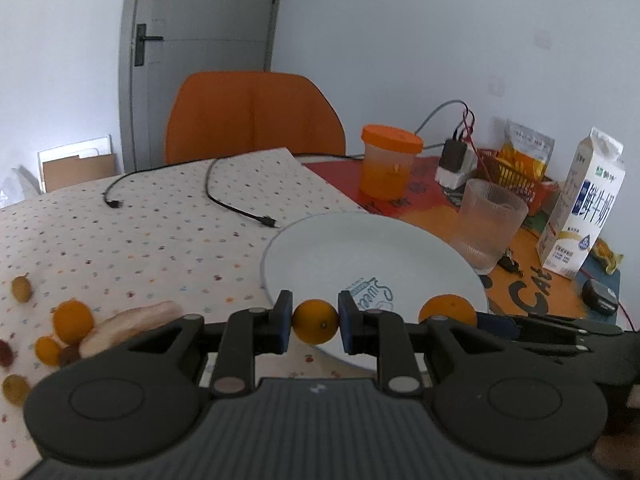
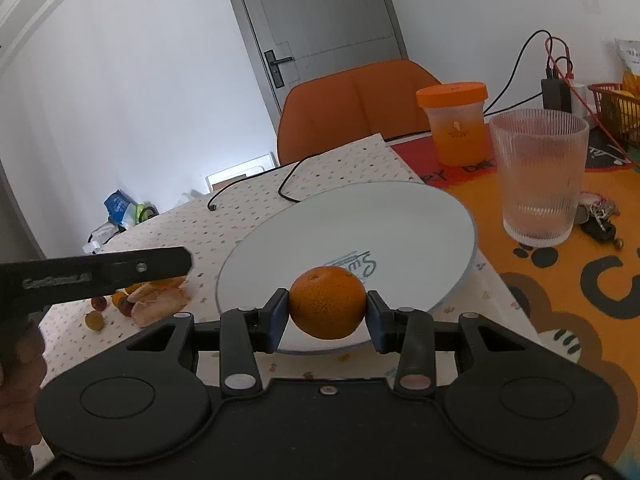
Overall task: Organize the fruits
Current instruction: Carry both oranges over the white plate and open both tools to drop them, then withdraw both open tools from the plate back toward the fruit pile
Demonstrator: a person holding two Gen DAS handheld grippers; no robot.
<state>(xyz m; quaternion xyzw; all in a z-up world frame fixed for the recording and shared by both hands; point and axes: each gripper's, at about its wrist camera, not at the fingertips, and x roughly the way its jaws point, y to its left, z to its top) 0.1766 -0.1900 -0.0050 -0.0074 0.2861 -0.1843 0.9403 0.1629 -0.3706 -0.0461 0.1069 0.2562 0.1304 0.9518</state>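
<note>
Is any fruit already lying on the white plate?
No. The white plate is bare; the two oranges near it are clamped in the left tool and the right tool.

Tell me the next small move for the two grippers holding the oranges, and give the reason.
Probably ease both forward and down over the white plate, then open. The left gripper pinches a small orange at the plate's near rim; the right gripper clamps a bigger orange just above that rim. The plate is bare, and neither fruit rests on it yet.

Left tool [image 1: 315,322] and right tool [image 2: 327,309] side by side, each clamped, tilted slightly downward.
</note>
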